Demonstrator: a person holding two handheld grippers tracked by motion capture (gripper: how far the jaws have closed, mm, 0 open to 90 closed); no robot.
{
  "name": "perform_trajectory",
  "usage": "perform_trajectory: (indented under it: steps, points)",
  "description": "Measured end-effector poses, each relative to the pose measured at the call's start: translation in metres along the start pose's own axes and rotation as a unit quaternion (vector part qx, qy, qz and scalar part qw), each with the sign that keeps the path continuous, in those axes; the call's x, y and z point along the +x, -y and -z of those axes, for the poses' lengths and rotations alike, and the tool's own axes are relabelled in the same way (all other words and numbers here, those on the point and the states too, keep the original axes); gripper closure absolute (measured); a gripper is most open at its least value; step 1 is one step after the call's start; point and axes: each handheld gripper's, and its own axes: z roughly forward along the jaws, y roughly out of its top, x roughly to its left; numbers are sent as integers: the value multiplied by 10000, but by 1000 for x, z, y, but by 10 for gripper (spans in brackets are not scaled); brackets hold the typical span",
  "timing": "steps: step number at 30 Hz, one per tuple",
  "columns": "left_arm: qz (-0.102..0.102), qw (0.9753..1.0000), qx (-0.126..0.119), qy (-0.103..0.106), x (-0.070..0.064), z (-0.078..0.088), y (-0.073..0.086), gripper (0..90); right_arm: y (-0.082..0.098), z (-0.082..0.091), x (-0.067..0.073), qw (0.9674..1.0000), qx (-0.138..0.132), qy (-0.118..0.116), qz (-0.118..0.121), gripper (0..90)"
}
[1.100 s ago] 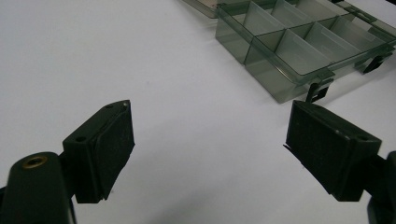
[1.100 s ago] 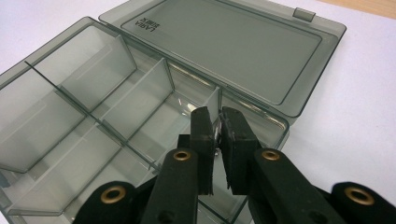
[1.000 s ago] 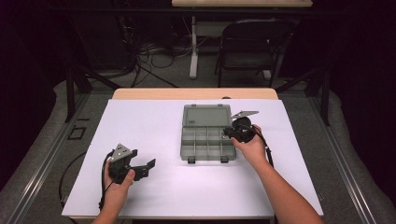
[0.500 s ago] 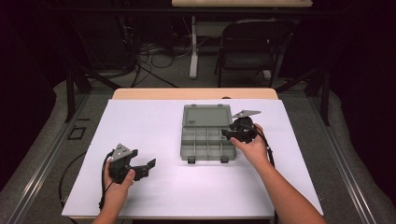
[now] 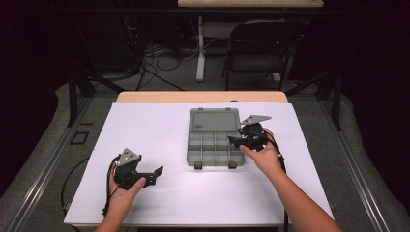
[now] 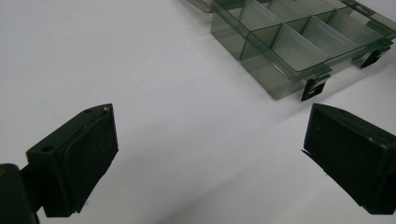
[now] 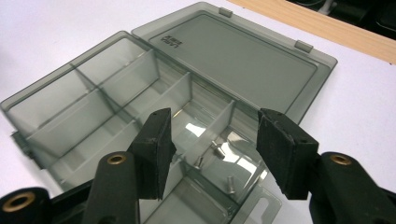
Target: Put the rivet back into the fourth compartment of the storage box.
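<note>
The white sheet (image 5: 159, 130) on the table lay bare to the left of the organizer box (image 5: 214, 145), leaving broad open room between the box and the left gripper (image 5: 152, 175), whose jaws stood wide above bare sheet. The box's open lid (image 5: 214, 120) lay flat behind the tray and blocked little. The right gripper (image 5: 238, 140) hung over the tray's right edge, jaws just opened with nothing between them; upright dividers (image 7: 140, 100) walled each compartment, and small screws (image 7: 215, 158) lay beneath
</note>
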Motion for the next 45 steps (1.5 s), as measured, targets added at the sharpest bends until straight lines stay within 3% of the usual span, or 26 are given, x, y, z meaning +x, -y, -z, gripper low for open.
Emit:
perform_trajectory:
  steps: [7, 12, 15, 19, 23, 27, 31, 37, 45]
  points:
    - [162, 9998, -38, 49, 1, 1, -2, 31, 2, 10, 10, 9997, -105, -47, 200, 455]
    - [125, 9997, 37, 197, -3, 1, -5, 30, 7, 17, 13, 9994, -177, 22, 305, 441]
    - [126, 9995, 109, 262, -4, -2, -7, 30, 11, 21, 13, 9995, -145, 18, 294, 427]
    - [280, 9985, 228, 403, -4, -6, -12, 20, 14, 26, 13, 9995, -168, 49, 254, 410]
    - [203, 9989, 178, 372, -7, -8, -19, 20, 17, 29, 15, 9996, -136, 26, 238, 405]
    - [155, 9992, 129, 343, -8, -8, -28, 45, 16, 33, 19, 9995, -118, 41, 304, 397]
    - [318, 9987, 296, 273, -7, -14, -39, 128, 12, 39, 21, 9990, -156, 112, 395, 395]
    - [244, 9991, 243, 230, -10, -19, -62, 144, -1, 50, 20, 9986, -166, 232, 444, 379]
    - [83, 9990, 148, 419, -15, -18, -94, 150, -17, 64, 16, 9976, -127, 355, 587, 382]
